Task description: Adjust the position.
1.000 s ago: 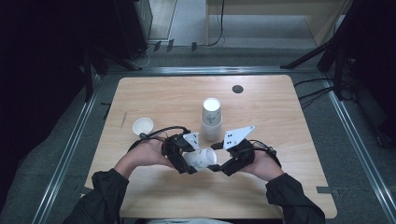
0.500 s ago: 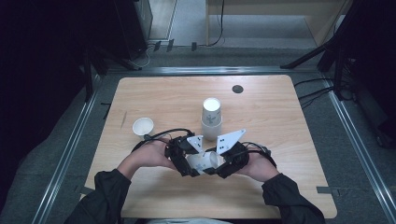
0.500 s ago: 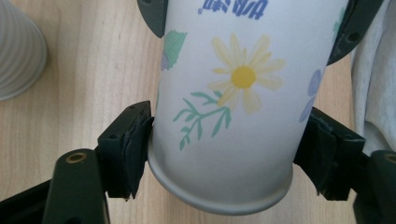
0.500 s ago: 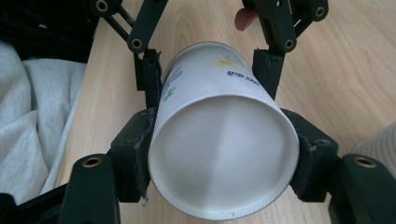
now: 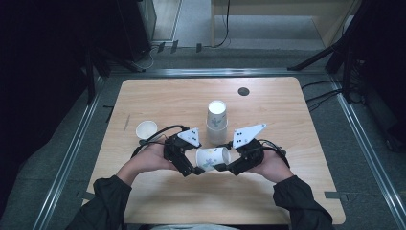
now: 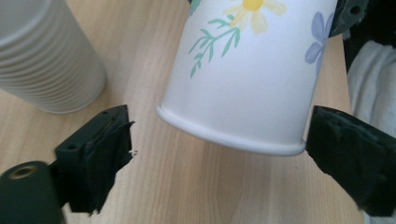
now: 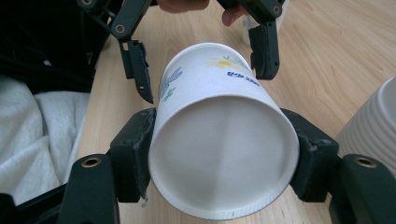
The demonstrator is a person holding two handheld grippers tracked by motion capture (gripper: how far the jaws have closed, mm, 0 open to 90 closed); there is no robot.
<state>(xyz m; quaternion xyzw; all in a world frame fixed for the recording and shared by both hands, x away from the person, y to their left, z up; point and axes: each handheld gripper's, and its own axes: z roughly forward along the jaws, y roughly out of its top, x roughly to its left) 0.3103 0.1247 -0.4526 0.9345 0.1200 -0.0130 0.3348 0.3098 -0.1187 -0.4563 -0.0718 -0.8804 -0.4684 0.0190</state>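
**Flowered cup lying sideways between our two tongs**

We have the flowered paper cup (image 5: 212,157) held on its side just above the bench (image 5: 287,120), its long axis running from one hand to the other. Our right tongs (image 5: 224,167) are closed on it: in the right gripper view the two black jaws press the cup (image 7: 224,154) on either side near its closed base, which faces that camera. The open mouth points away from the right tongs and toward our left tongs (image 5: 191,168).

Our left tongs (image 6: 219,154) stand wide open around the rim end. In the left gripper view one jaw is just at the edge of the rim, touching or nearly so, and the other is clear of the cup (image 6: 252,79) with bare bench showing between. So the right hand carries the cup, and the left is the one placed to take the mouth end; closing across the rim looks like the coming move.

Beyond both tongs stands a stack of ribbed white cups (image 5: 217,120), near the held cup but apart from it. A single small cup (image 5: 146,129) sits beyond our left hand.

The cup bears a yellow daisy, green sprigs and a lilac flower. A short line of blue print (image 7: 240,77) sits by the daisy, too small for us to read.
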